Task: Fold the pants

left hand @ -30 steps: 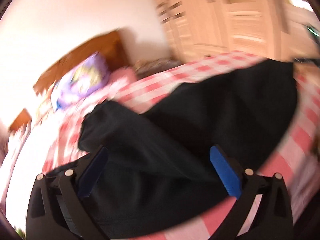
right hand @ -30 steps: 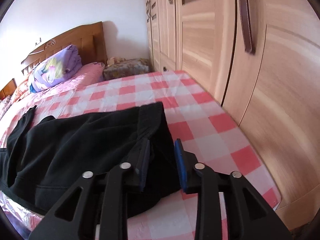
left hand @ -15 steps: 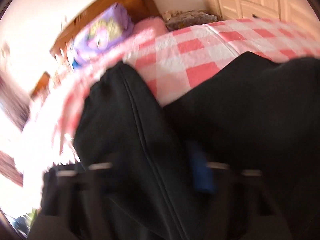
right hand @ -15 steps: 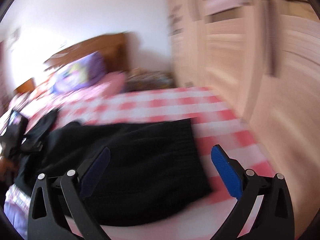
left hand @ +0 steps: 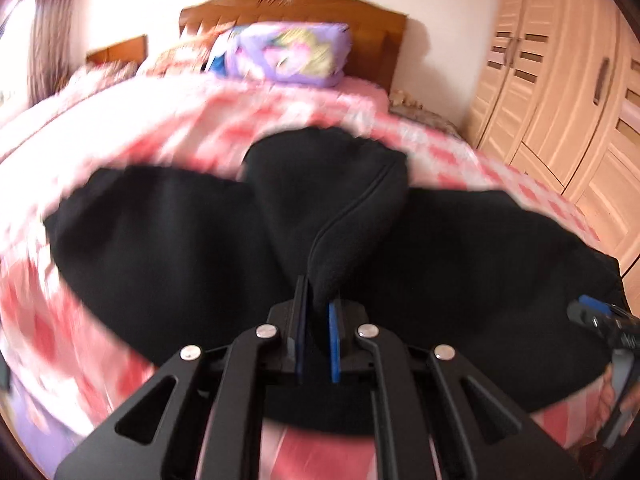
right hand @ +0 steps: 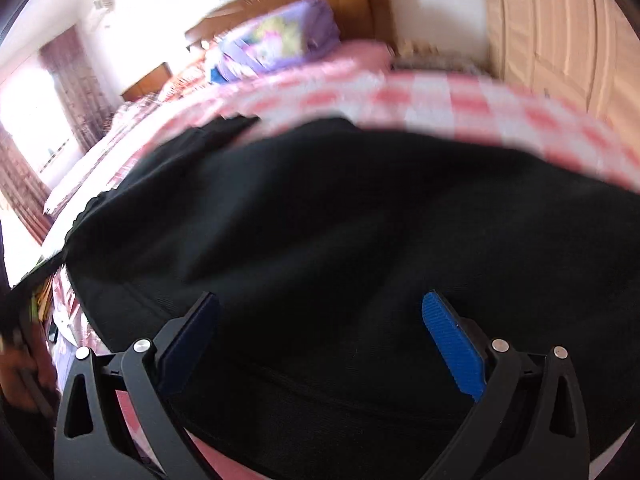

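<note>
1. Two grippers work over black pants (left hand: pixel 168 240) spread across a bed with a pink-and-white checked sheet (left hand: pixel 532 184)
2. Left gripper (left hand: pixel 318 304) has its blue-padded jaws drawn nearly together, pinching a raised fold of the pants where a seam runs up from the pads
3. Right gripper (right hand: pixel 320 320) stands with jaws spread wide, having just been opening; its fingers (right hand: pixel 452 336) hang over the dark cloth with nothing clamped, though whether the tips touch the fabric cannot be told
4. From the left wrist view the right gripper shows at the far right edge, beside the pants
5. Behind lie a purple pillow (left hand: pixel 288 54), a wooden headboard (left hand: pixel 296 8) and a pale wardrobe (left hand: pixel 568 80)
</note>
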`<state>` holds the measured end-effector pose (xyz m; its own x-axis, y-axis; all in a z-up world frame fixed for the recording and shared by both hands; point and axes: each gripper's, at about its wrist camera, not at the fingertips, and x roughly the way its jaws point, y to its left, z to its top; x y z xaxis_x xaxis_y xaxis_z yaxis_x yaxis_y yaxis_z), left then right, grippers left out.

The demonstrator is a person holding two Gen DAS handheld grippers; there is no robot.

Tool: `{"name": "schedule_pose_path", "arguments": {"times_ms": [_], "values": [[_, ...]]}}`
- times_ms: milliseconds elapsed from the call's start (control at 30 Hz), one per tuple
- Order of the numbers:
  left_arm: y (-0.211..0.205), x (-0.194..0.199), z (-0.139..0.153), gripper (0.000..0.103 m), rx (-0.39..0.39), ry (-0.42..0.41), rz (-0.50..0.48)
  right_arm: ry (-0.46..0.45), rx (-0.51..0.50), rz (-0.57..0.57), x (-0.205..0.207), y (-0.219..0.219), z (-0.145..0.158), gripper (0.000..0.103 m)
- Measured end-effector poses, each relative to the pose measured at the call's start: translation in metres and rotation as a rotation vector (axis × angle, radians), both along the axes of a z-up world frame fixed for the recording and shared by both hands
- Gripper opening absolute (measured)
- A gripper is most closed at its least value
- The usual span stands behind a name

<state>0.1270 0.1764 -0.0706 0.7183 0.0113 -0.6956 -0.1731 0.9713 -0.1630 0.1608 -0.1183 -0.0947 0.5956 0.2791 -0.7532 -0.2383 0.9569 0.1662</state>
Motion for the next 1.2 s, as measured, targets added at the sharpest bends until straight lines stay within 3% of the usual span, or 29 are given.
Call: {"name": "schedule_pose_path", "arguments": {"times_ms": [100,133,167,233,300,367,467,533,600,633,700,800,867,900,1000,1133,1167,1200], "values": [[0.007,-0.018,-0.024,0.017,-0.024,-0.016,0.023,-0.034,-0.120,0.030,-0.006,0.014,-0.004,0.099],[0.007,-0.019,-0.023,0.029,-0.007,-0.016,0.039,-0.036,-0.159,0.030,-0.008,0.020,-0.005,0.099],[0.009,-0.019,-0.020,0.051,0.004,-0.012,0.071,-0.036,-0.171,0.028,-0.006,0.020,-0.008,0.099],[0.011,-0.022,-0.008,0.078,0.049,-0.002,0.174,-0.037,-0.166,0.023,-0.005,0.018,-0.009,0.099],[0.005,-0.023,0.011,0.087,0.098,-0.041,0.170,-0.039,-0.145,0.019,0.001,0.014,-0.010,0.099],[-0.015,-0.012,0.035,0.102,0.205,-0.074,0.116,-0.040,-0.135,0.012,0.003,0.012,-0.009,0.099],[-0.058,0.040,0.051,0.102,0.464,-0.069,0.011,-0.042,-0.146,0.014,0.002,0.014,-0.010,0.099],[-0.078,0.085,0.048,0.102,0.521,-0.035,-0.057,-0.042,-0.141,0.018,0.002,0.013,-0.010,0.099],[-0.091,0.124,0.045,0.102,0.477,0.000,-0.132,-0.043,-0.134,0.022,0.001,0.012,-0.010,0.099],[-0.098,0.144,0.043,0.102,0.417,0.026,-0.182,-0.044,-0.135,0.023,0.001,0.012,-0.010,0.099],[-0.109,0.178,0.038,0.102,0.371,0.079,-0.205,-0.046,-0.139,0.023,0.001,0.014,-0.010,0.099],[-0.116,0.219,0.020,0.100,0.423,0.144,-0.159,-0.046,-0.132,0.026,0.002,0.012,-0.010,0.099],[-0.112,0.243,0.002,0.087,0.360,0.231,-0.176,-0.048,-0.109,0.031,0.001,0.009,-0.009,0.099],[-0.110,0.246,-0.006,0.086,0.348,0.253,-0.180,-0.048,-0.101,0.032,0.002,0.008,-0.009,0.099],[-0.111,0.252,-0.028,0.070,0.362,0.299,-0.221,-0.049,-0.080,0.031,0.003,0.005,-0.008,0.099],[-0.108,0.244,-0.023,0.028,0.394,0.247,-0.221,-0.051,-0.071,0.031,0.003,0.005,-0.008,0.099],[-0.103,0.237,-0.014,0.020,0.401,0.207,-0.204,-0.052,-0.065,0.032,0.003,0.004,-0.008,0.099],[-0.096,0.229,-0.005,0.019,0.376,0.161,-0.179,-0.052,-0.060,0.032,0.003,0.003,-0.008,0.099]]}}
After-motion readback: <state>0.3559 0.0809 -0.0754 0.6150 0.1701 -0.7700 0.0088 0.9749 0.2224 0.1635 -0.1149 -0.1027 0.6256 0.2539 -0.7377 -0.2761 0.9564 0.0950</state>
